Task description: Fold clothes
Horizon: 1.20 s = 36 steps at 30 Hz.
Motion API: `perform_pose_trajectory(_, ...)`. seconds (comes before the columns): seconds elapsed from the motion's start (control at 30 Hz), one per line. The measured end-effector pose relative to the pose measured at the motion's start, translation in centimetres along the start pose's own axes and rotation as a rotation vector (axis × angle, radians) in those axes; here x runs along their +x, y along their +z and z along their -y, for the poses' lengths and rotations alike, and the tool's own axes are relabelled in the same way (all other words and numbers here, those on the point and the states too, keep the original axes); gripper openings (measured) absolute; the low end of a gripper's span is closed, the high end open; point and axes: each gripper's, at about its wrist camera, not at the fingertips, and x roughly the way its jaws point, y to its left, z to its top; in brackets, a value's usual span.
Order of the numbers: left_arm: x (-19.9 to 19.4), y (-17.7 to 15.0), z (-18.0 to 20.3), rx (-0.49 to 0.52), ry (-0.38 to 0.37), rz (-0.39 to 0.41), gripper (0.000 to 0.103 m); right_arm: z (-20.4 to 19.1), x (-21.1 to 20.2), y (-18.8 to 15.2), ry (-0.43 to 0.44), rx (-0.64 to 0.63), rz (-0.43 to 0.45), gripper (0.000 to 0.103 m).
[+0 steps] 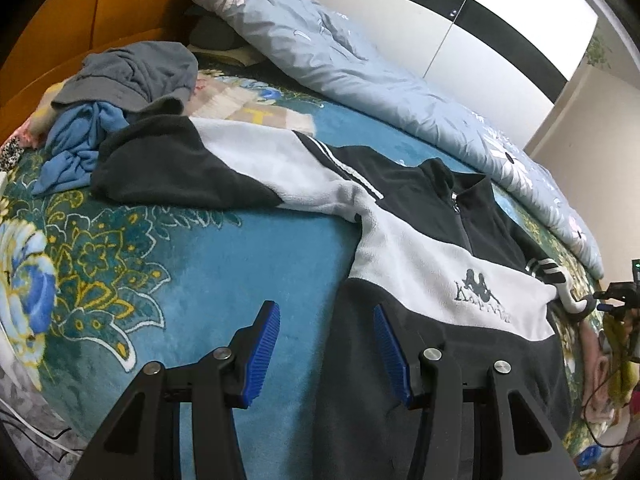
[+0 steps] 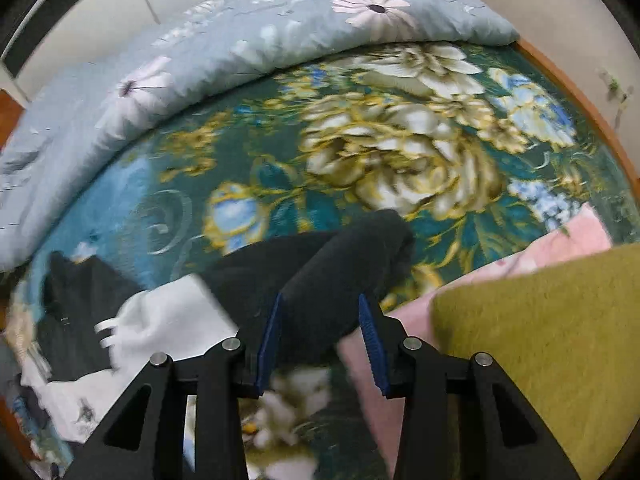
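A black and white fleece pullover (image 1: 420, 256) with a zip collar lies front up on the floral bed blanket (image 1: 200, 264), one sleeve (image 1: 188, 164) spread out to the left. My left gripper (image 1: 326, 314) is open, just above the pullover's left side edge near the hem. In the right wrist view, my right gripper (image 2: 320, 300) is open with the pullover's other dark sleeve (image 2: 344, 264) lying between its fingers; the view is blurred. The pullover's body (image 2: 160, 320) shows at the lower left there.
A pile of grey and blue clothes (image 1: 116, 92) lies at the bed's far left. A rolled light-blue flowered quilt (image 1: 360, 72) runs along the far side and also shows in the right wrist view (image 2: 180, 60). Pink cloth (image 2: 560, 248) and an olive cloth (image 2: 540, 340) lie at the right.
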Motion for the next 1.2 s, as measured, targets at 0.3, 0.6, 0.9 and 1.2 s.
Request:
perform_pose_trajectory(0.3,-0.7,-0.2,-0.5,0.001,0.014,0.009,0.053,0.3,4.0,-0.3,0.185,0.210,-0.070,0.008)
perform_pose_trajectory(0.6,-0.6,0.3,-1.4,-0.023,0.067,0.022,0.053,0.3,1.8,7.6,0.285,0.323,0.220,0.008)
perform_pose_trajectory(0.9,0.3,0.6,-1.8,-0.016,0.113,-0.005,0.053,-0.4,8.1,9.2,0.350,0.305,0.208,0.026)
perform_pose_trajectory(1.2,0.7,0.1,-1.9,-0.022,0.093,-0.008,0.053,5.4,4.5,7.4,0.132,0.351,0.328,0.047)
